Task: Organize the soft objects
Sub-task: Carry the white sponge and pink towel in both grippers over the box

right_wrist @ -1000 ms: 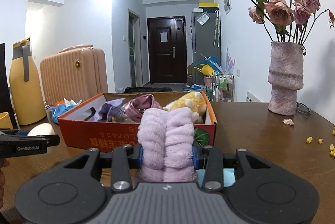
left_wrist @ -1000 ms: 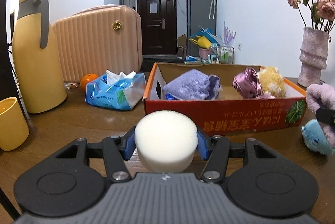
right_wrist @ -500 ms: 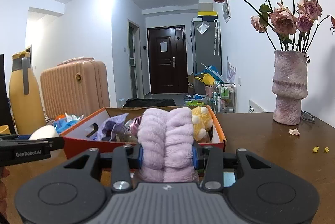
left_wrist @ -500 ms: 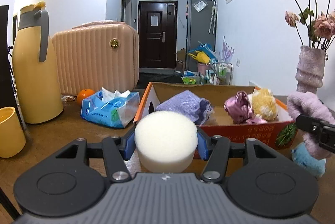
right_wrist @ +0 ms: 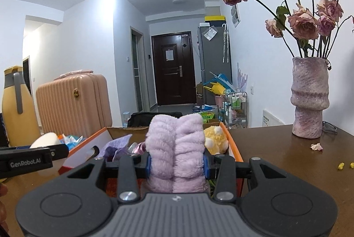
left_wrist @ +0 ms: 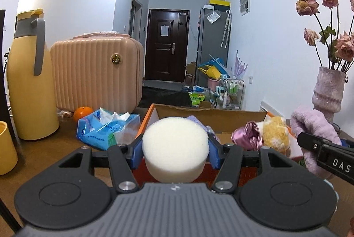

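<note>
White sponge (left_wrist: pixel 175 148); lilac plush cloth (right_wrist: pixel 176 155); orange box (right_wrist: pixel 235 148).

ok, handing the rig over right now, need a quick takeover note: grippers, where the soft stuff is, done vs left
Left gripper: shut on the white sponge, held just short of the box.
Right gripper: shut on the lilac fluffy band, also at the box's near edge.
Orange cardboard box: already holds a purple cloth, a pink satin scrunchie and a yellow plush.
Left: carry both held items over the rim and release them inside. Whether any other soft item is outside the box cannot be told.
</note>
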